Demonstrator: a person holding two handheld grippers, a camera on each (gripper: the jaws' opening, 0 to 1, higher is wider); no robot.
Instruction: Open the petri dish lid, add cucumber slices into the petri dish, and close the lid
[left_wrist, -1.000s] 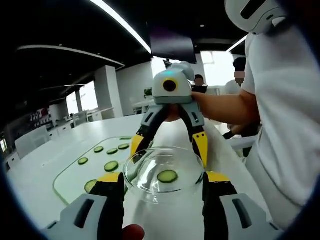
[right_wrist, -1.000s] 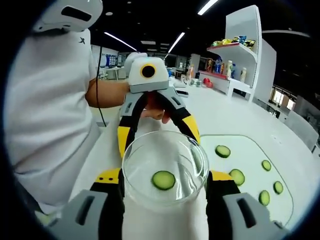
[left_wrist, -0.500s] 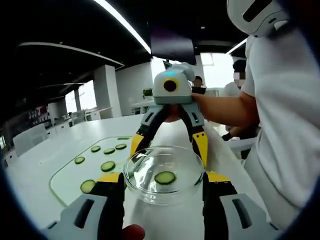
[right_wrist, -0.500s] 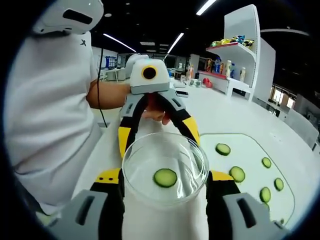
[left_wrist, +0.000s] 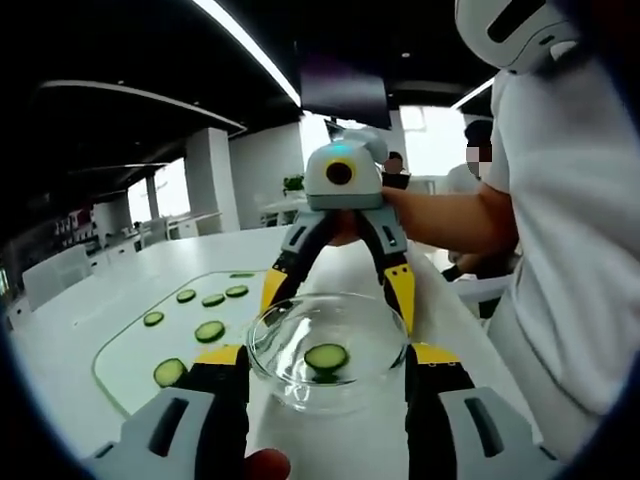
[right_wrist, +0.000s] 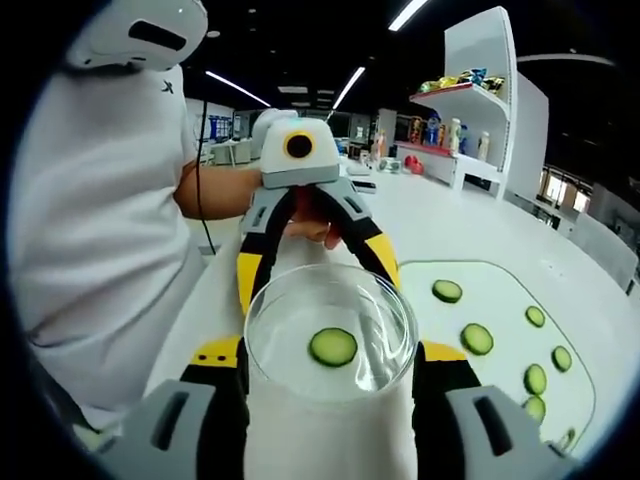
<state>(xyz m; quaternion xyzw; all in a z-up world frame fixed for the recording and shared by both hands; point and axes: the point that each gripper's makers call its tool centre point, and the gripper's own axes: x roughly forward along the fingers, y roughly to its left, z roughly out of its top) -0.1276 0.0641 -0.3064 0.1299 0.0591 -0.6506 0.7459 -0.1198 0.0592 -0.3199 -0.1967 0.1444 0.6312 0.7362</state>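
White table (right_wrist: 480, 225): both grippers clamp petri dish (right_wrist: 330, 335) (no labels).

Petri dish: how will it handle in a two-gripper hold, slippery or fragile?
The petri dish looks like clear, glossy, rigid material, so probably slippery against the jaws and crackable if squeezed. It seems light. The cucumber slice lies loose inside, so tilting likely slides it.
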